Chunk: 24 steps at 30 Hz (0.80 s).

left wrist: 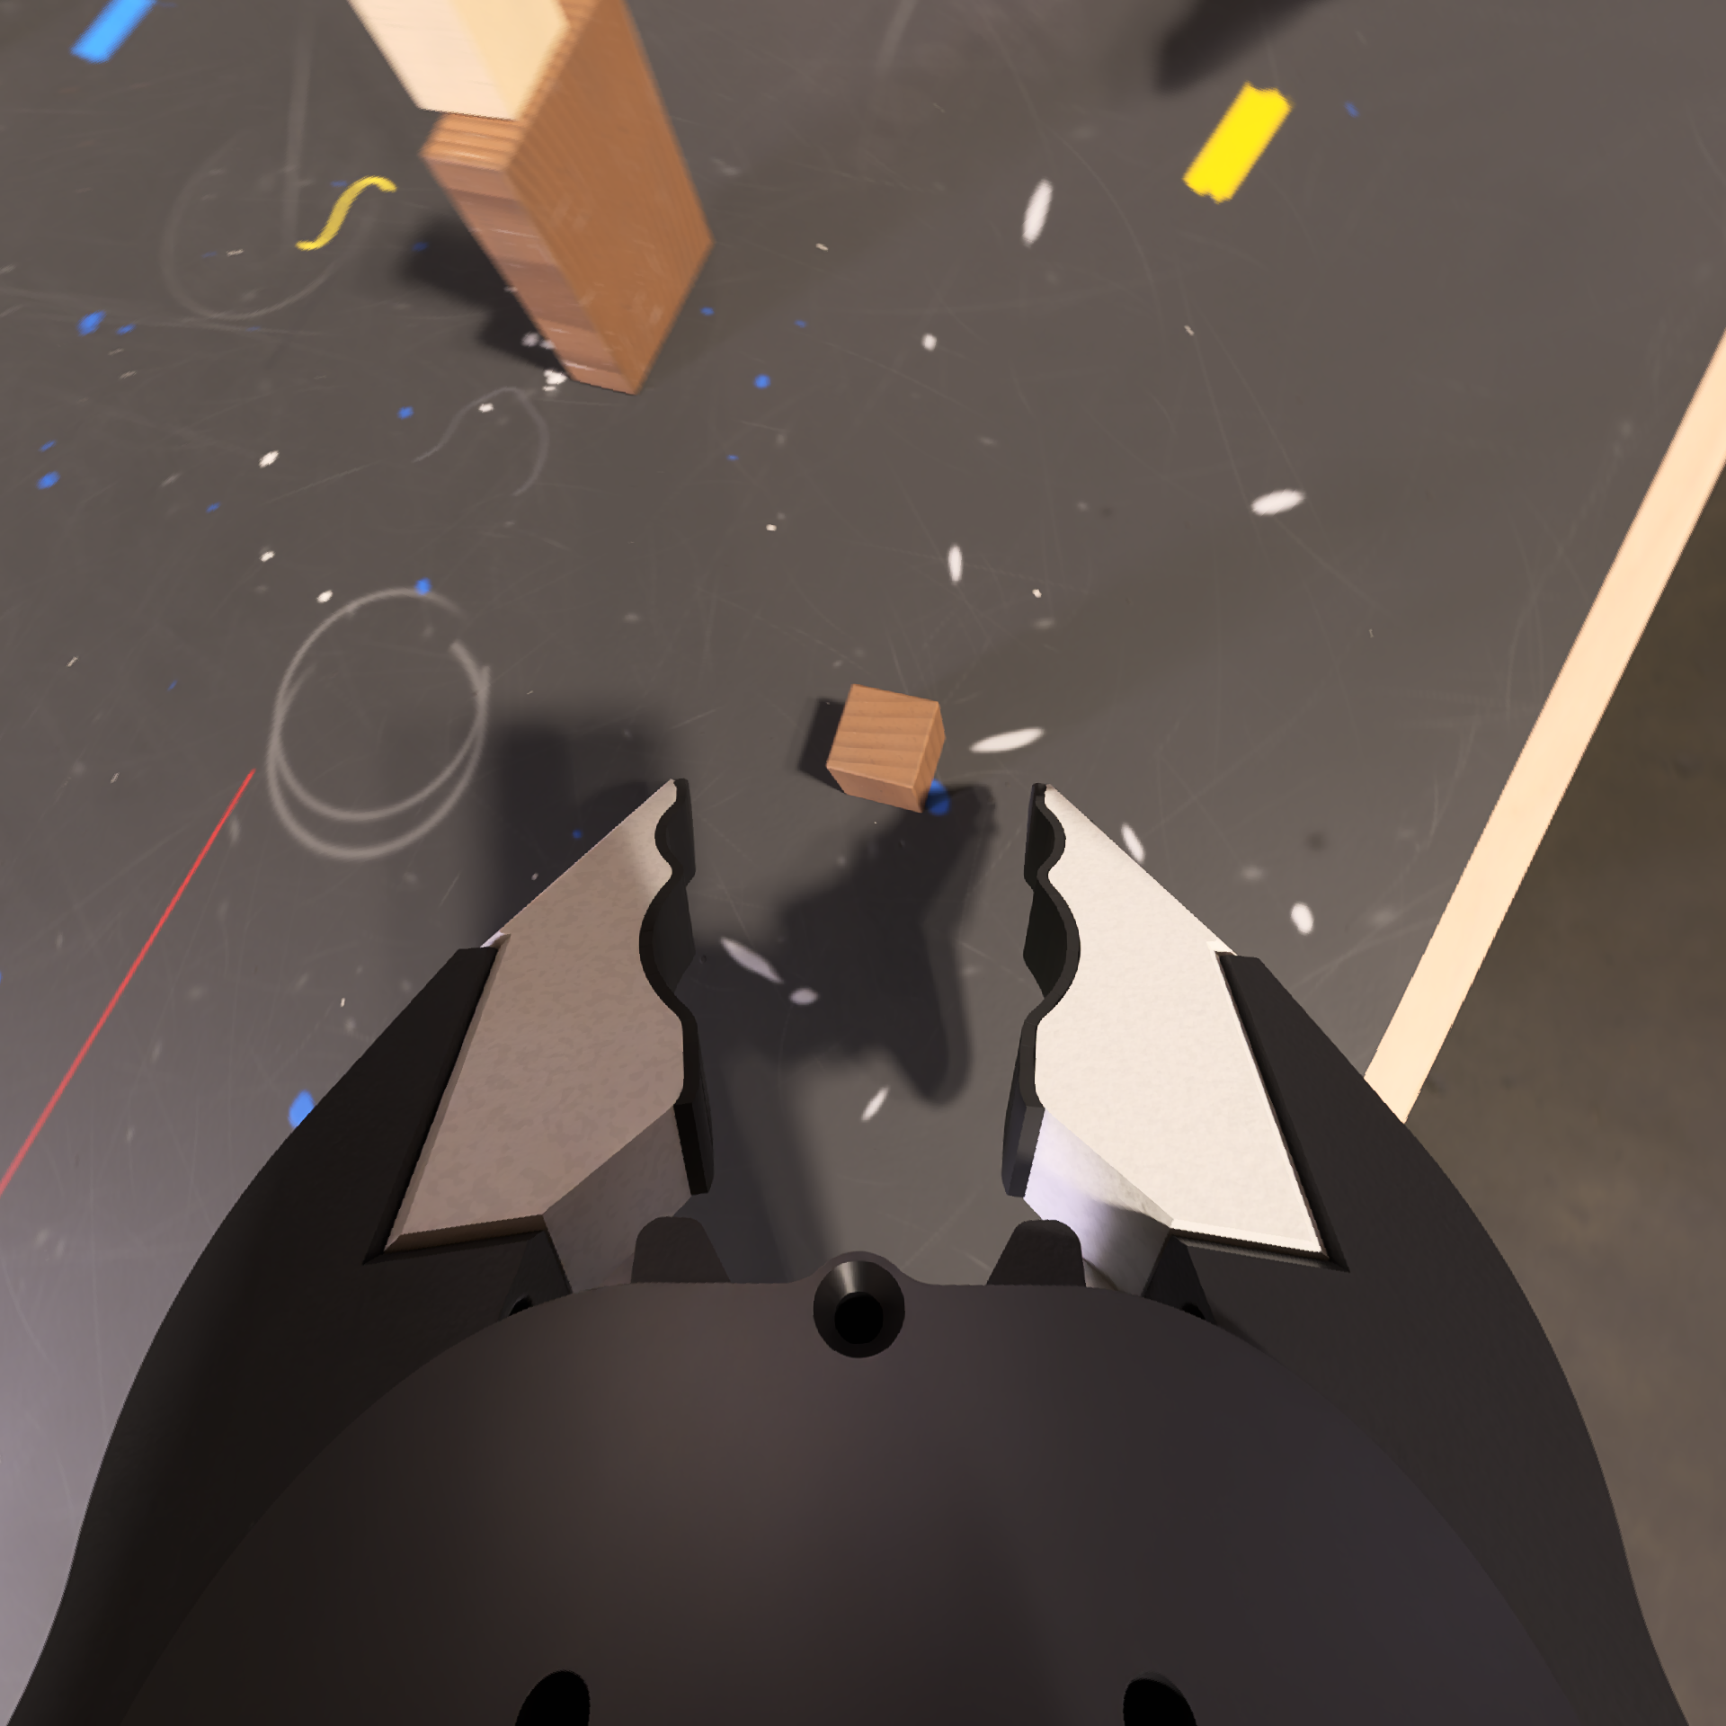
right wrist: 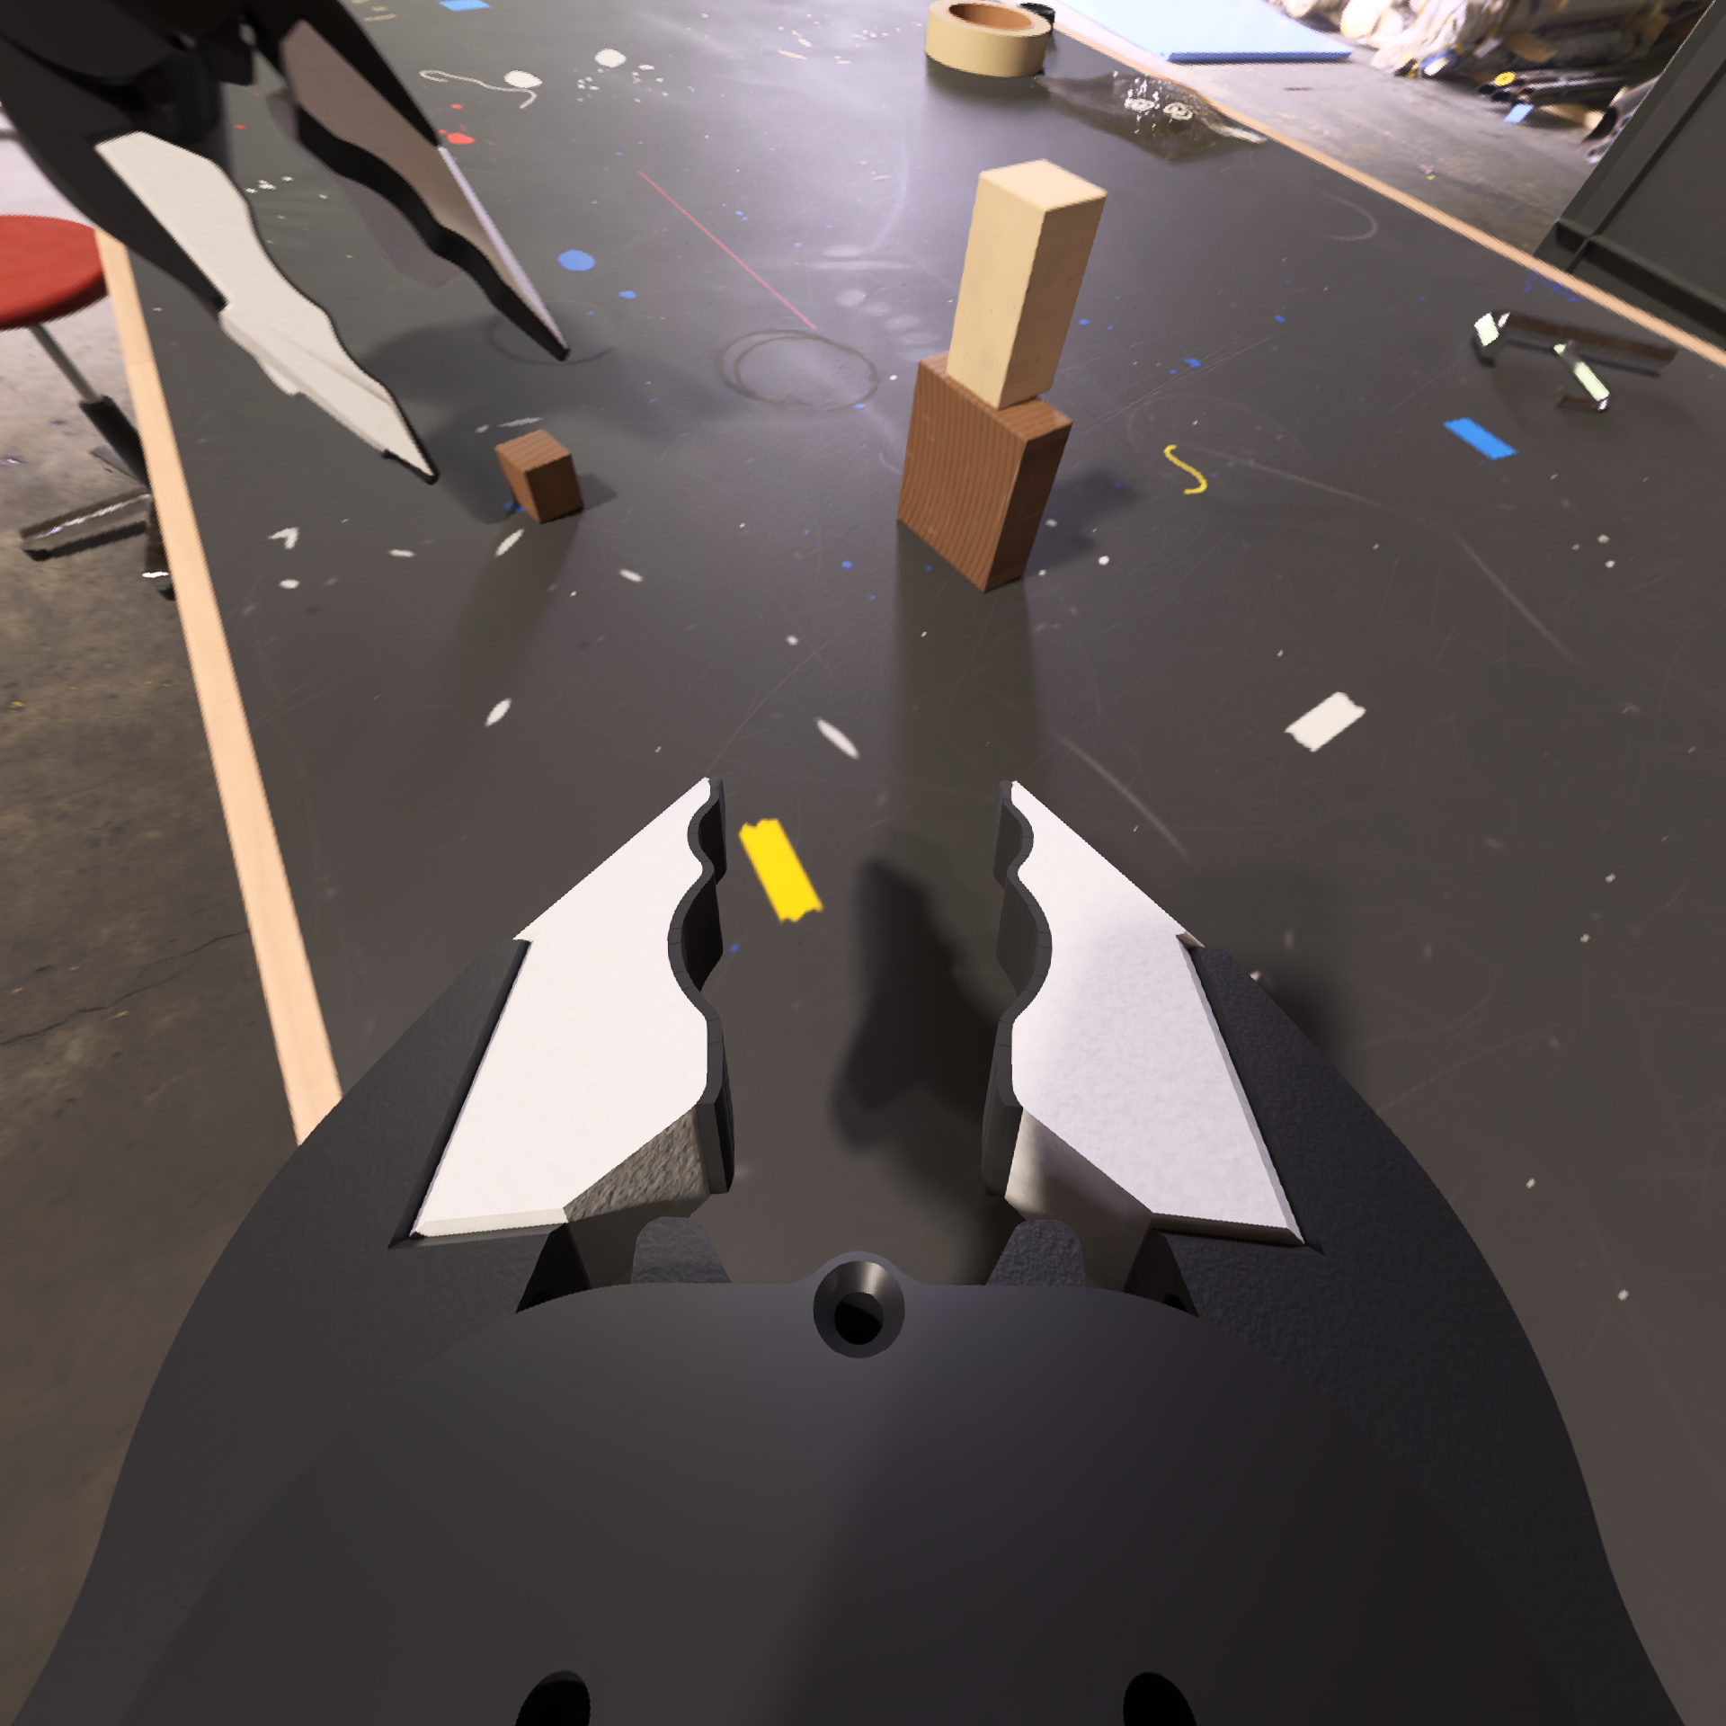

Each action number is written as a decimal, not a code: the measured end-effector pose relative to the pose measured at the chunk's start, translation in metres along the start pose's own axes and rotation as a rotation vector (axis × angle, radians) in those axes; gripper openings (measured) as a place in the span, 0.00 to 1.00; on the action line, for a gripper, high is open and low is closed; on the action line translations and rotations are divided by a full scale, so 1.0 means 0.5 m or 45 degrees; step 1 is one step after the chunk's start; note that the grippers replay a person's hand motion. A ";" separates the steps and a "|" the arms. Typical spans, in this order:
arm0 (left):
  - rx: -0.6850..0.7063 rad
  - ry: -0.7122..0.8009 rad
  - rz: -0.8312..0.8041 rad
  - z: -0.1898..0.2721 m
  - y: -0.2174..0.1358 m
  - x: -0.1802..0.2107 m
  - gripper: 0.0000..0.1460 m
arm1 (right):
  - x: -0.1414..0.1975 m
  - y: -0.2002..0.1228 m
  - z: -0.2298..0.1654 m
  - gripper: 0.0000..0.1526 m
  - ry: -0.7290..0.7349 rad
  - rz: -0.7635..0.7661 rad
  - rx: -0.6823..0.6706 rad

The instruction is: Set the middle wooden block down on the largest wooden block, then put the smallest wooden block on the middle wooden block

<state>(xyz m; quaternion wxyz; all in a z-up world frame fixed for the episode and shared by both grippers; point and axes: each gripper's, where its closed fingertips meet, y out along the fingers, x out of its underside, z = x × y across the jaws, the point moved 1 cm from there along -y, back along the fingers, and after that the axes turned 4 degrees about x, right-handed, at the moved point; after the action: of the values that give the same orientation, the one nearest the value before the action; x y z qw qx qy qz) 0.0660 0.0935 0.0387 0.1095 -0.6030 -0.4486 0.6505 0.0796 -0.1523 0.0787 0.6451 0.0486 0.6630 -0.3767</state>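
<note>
From my right wrist camera, the middle block (right wrist: 1023,280) stands on the largest block (right wrist: 981,472), both on the table (right wrist: 1308,934). The smallest block (right wrist: 540,474) lies on the table well to their left, just beside my left gripper (right wrist: 500,411). A tape roll (right wrist: 987,35) sits far behind the stack
</note>
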 end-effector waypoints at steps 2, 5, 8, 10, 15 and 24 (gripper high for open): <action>0.078 0.080 -0.039 0.003 0.010 0.005 0.51 | 0.016 -0.015 -0.003 0.36 0.012 -0.001 -0.006; 0.194 0.132 -0.082 0.005 0.029 0.006 0.52 | 0.027 -0.027 -0.004 0.31 0.040 0.000 -0.007; 0.276 0.187 -0.110 0.007 0.045 0.004 0.39 | 0.033 -0.030 -0.006 0.26 0.048 0.006 -0.004; 0.315 0.201 -0.118 0.007 0.051 0.000 0.22 | 0.039 -0.031 -0.006 0.24 0.048 0.001 0.000; 0.346 0.235 -0.064 -0.015 0.035 -0.046 0.15 | 0.046 -0.034 0.004 0.23 0.055 0.018 0.030; 0.217 0.424 -0.046 -0.166 0.004 -0.330 0.15 | 0.044 -0.028 0.005 0.21 0.073 0.033 0.016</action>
<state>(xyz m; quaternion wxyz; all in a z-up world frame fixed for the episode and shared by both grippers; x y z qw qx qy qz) 0.1812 0.0173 0.1611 0.2445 -0.6829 -0.3781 0.5753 0.0703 -0.1729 0.0657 0.6304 0.0722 0.6781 -0.3709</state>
